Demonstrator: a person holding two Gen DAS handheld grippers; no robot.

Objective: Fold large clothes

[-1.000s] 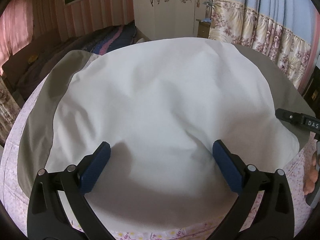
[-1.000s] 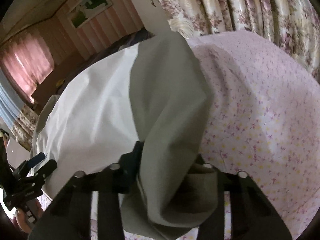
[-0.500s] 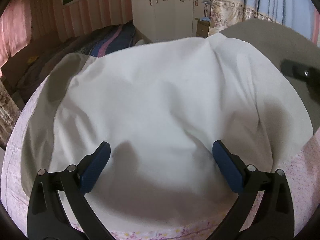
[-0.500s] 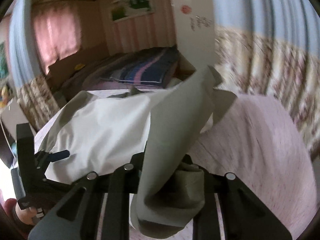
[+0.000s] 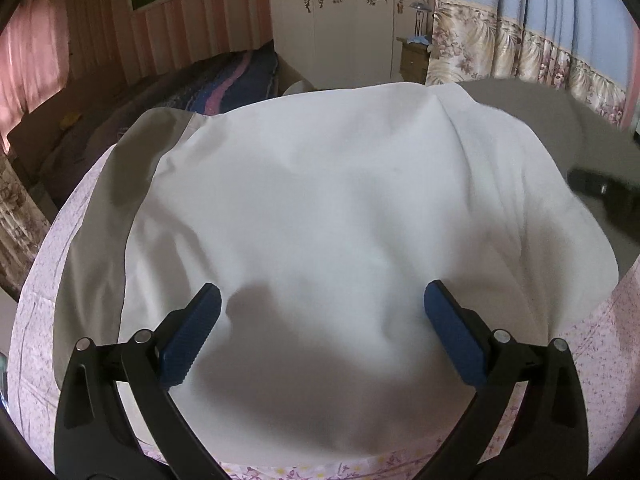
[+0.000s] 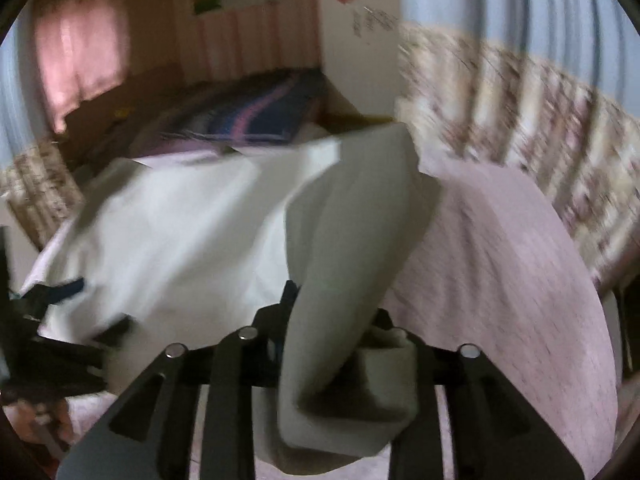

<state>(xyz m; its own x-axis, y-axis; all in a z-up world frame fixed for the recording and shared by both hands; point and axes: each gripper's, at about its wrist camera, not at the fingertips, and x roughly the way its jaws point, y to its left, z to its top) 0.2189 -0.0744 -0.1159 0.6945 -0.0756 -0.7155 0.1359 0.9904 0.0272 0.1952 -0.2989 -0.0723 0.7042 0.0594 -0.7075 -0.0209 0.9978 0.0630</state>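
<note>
A large garment with a white body (image 5: 340, 200) and grey sleeves lies spread on the pink floral bed sheet (image 5: 36, 320). My left gripper (image 5: 320, 304) hovers open over the white body's near part, with nothing between its blue pads (image 5: 192, 332). In the right wrist view the right gripper (image 6: 332, 320) holds the bunched grey sleeve (image 6: 352, 232), lifted off the sheet; its jaws are opening with the cloth still between them, and the fingertips are hidden by the fabric. The other grey sleeve (image 5: 120, 184) lies flat at the left.
The pink sheet (image 6: 500, 260) lies bare to the right of the garment. Beyond the bed are a striped blanket (image 5: 236, 80), a white wardrobe (image 5: 348, 20) and floral curtains (image 5: 520, 52). My left gripper (image 6: 48, 304) shows blurred at the right wrist view's left edge.
The right gripper has risen with the grey sleeve, pulling it off the sheet and rolling. The garment's right side has lifted. The left gripper has stayed in place, open.
</note>
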